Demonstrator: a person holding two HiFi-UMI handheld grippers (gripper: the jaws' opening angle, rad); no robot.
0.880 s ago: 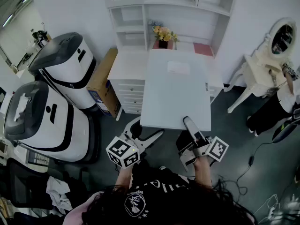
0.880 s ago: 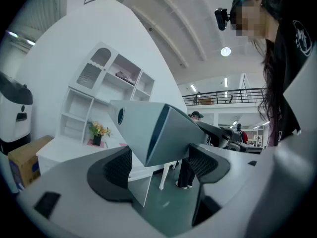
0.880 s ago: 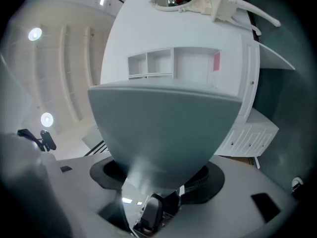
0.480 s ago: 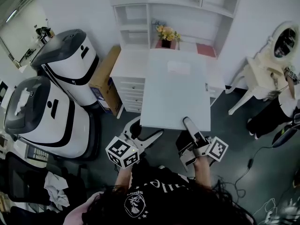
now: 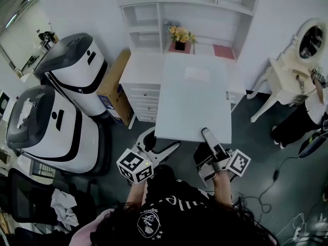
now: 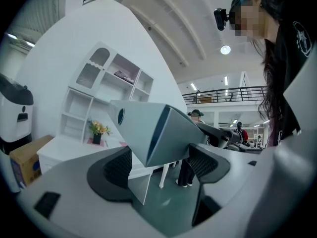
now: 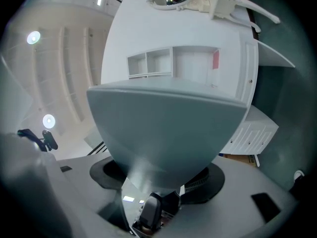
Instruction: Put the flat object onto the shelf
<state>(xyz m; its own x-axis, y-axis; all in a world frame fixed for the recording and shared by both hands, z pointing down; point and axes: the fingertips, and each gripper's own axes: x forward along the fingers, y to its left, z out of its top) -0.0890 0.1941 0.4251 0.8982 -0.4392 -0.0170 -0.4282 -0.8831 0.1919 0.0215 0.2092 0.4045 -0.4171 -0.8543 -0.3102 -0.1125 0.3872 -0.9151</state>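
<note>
Flat board (image 5: 192,101) unmoved, near edge in left tongs (image 5: 156,143), right tongs (image 5: 209,139)

A bulky white-and-black machine (image 5: 77,70) and its twin (image 5: 46,132) stand side by side on the dark floor (image 5: 256,142) at left. A cardboard box (image 5: 114,88) sits between the farther machine and a white chest of drawers (image 5: 141,104). Yellow flowers (image 5: 179,35) in a dark pot stand near a pink flat item (image 5: 224,52). At right, an ornate white stand carries an oval mirror (image 5: 311,37), and cables (image 5: 274,175) trail across the floor.
</note>
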